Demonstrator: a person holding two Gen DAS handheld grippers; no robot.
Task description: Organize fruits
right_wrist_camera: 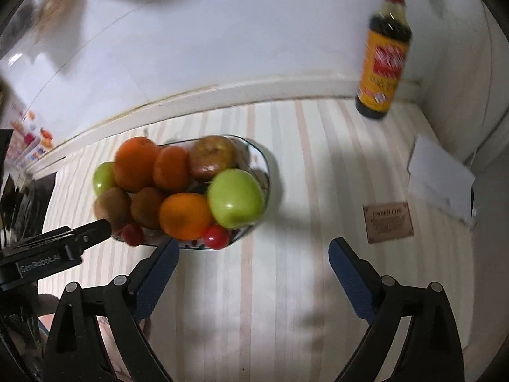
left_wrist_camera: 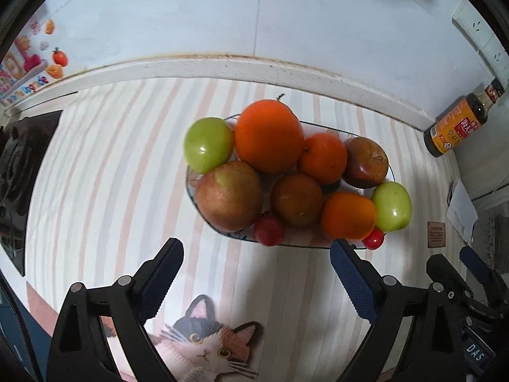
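Observation:
A white patterned plate sits on the striped cloth, piled with fruit: a big orange, smaller oranges, green apples, a reddish apple, brown fruits and small red fruits. My left gripper is open and empty, just short of the plate's near edge. My right gripper is open and empty, to the right of the plate. The green apple and a small red fruit lie nearest its left finger.
A dark sauce bottle stands at the back right near the wall; it also shows in the right wrist view. A brown card and white paper lie right. A stove is at left. A cat picture is on the cloth.

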